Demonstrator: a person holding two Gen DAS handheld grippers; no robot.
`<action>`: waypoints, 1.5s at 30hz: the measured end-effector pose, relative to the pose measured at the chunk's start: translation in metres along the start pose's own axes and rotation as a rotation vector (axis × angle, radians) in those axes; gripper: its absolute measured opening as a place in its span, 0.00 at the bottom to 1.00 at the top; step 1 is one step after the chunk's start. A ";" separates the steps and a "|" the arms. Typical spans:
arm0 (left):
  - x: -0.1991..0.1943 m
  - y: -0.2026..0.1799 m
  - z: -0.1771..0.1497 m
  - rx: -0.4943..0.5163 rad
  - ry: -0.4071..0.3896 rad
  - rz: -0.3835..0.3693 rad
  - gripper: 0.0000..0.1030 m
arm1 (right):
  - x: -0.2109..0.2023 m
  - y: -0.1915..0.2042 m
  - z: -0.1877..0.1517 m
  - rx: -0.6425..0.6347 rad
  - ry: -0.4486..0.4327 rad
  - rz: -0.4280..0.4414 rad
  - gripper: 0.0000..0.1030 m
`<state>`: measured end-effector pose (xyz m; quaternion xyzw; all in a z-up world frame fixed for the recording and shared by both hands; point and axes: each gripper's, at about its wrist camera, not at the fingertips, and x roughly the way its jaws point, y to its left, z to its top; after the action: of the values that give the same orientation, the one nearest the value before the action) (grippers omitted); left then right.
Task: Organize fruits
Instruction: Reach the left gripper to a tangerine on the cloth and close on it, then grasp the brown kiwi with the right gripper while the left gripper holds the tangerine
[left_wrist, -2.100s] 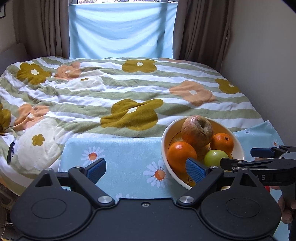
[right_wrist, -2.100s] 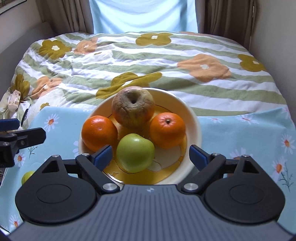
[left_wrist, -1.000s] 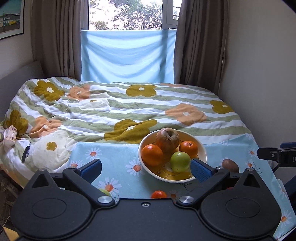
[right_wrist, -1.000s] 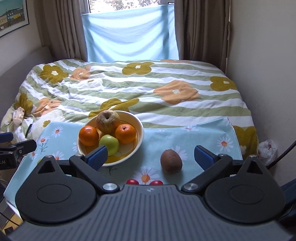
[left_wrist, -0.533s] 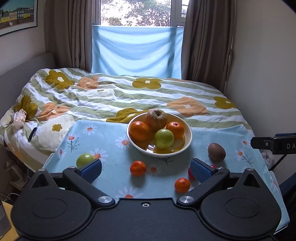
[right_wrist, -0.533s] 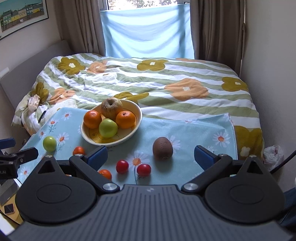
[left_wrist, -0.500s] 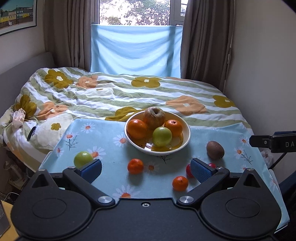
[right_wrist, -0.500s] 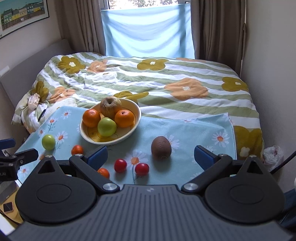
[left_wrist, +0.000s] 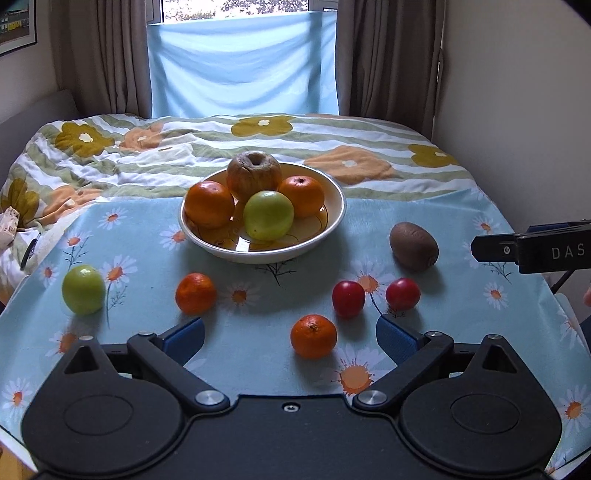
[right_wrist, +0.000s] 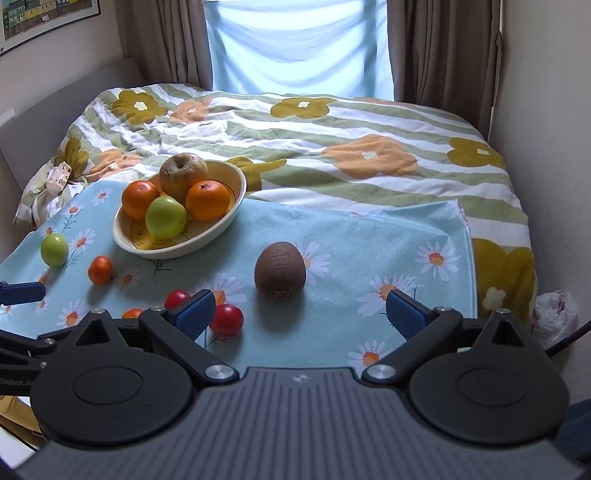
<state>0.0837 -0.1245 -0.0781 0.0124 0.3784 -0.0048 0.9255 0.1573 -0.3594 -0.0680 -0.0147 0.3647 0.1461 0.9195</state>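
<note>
Left wrist view: the left gripper (left_wrist: 290, 338), its jaws just narrowed a little yet wide with nothing between the pads, frames 1 small orange (left_wrist: 313, 336) just ahead. Lower until both pads pass its widest part, then squeeze gently. Right gripper (right_wrist: 300, 308) stands spread and empty, the kiwi (right_wrist: 280, 270) just beyond its fingers; the bowl (left_wrist: 334, 218) waits farther ahead.

A bed (left_wrist: 332, 147) under a flower-patterned striped quilt (right_wrist: 295, 140) fills the room. Brown curtains (left_wrist: 99, 55) flank a window (left_wrist: 236, 5) covered by pale blue fabric (left_wrist: 240, 66). Plain walls (left_wrist: 517, 92); a framed picture (right_wrist: 44, 18) hangs left.
</note>
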 end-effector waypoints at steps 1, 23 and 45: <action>0.007 -0.002 -0.001 0.005 0.010 0.000 0.92 | 0.005 -0.001 -0.001 -0.003 0.003 0.002 1.00; 0.060 -0.017 -0.004 0.059 0.117 -0.010 0.39 | 0.079 0.002 0.003 -0.035 0.075 0.059 1.00; 0.061 -0.013 -0.002 0.054 0.114 0.032 0.39 | 0.107 0.010 0.009 -0.049 0.060 0.098 0.62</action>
<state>0.1255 -0.1372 -0.1231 0.0438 0.4298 0.0005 0.9019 0.2344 -0.3207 -0.1322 -0.0235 0.3889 0.1994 0.8991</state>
